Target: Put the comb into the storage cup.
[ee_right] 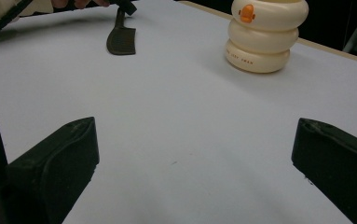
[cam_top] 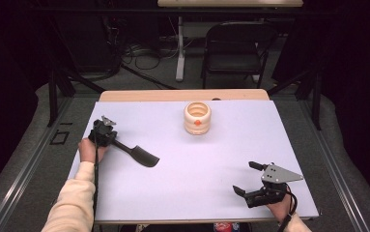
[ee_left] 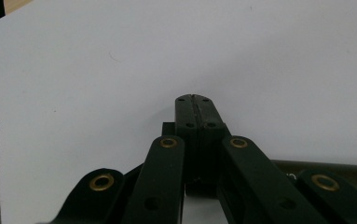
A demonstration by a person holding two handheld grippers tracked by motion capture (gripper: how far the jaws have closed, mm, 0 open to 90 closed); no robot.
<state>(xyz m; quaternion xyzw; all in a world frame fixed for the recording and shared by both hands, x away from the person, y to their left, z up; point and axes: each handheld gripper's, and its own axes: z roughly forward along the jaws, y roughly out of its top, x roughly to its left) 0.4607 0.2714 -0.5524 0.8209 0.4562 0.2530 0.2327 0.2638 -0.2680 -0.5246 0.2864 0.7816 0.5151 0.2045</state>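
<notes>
A dark flat tool (cam_top: 141, 154) with a long handle lies on the white table sheet (cam_top: 197, 164) at the left. Its handle end reaches in under my left gripper (cam_top: 104, 133). In the left gripper view the left gripper (ee_left: 195, 100) has its pads pressed together with nothing seen between them, and the tool's handle (ee_left: 334, 170) runs off to the right below the jaws. My right gripper (cam_top: 245, 177) rests near the front right corner with its jaws wide apart and nothing between them (ee_right: 192, 154). A cream ringed pot (cam_top: 197, 117) with an orange beak stands at the far middle.
The right gripper view has the pot (ee_right: 265, 35) ahead to the right and the tool (ee_right: 120, 39) ahead to the left. A folding chair (cam_top: 235, 46) and a table leg stand on the floor beyond the table's far edge.
</notes>
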